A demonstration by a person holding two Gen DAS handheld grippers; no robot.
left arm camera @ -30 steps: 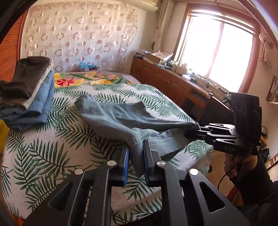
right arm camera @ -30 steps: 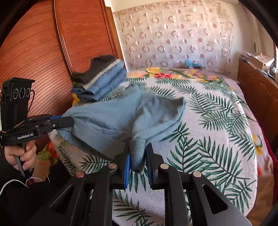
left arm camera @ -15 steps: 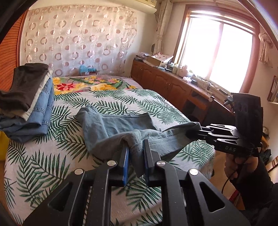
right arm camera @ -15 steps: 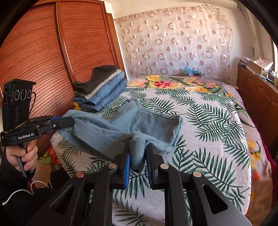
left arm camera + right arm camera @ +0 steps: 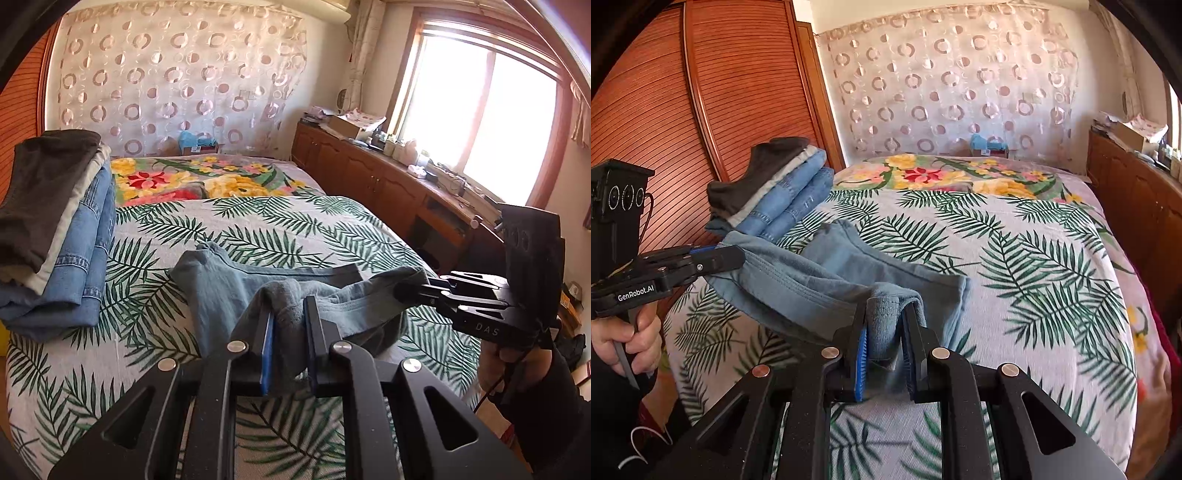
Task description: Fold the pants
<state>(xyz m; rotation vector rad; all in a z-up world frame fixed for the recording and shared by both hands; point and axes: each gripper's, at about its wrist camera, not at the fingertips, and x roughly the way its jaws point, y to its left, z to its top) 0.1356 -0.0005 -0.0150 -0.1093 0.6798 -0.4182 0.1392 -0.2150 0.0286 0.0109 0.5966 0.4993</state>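
Light blue-grey pants (image 5: 229, 291) (image 5: 849, 266) lie partly folded on the palm-leaf bedspread (image 5: 258, 229) (image 5: 1034, 258). My left gripper (image 5: 288, 314) is shut on one corner of their near edge; it also shows in the right wrist view (image 5: 727, 256). My right gripper (image 5: 884, 321) is shut on the other corner; it shows in the left wrist view (image 5: 406, 290). Both hold the edge lifted a little above the bed, the cloth sagging between them.
A stack of folded jeans and dark clothes (image 5: 55, 221) (image 5: 775, 184) sits at the bed's left side by the wooden wardrobe (image 5: 701, 110). A wooden cabinet (image 5: 388, 184) under the window runs along the right. A floral pillow (image 5: 192, 181) lies at the head.
Both grippers have pulled the pants' edge back toward the foot of the bed and lower. The cloth has doubled over and covers less of the bed.
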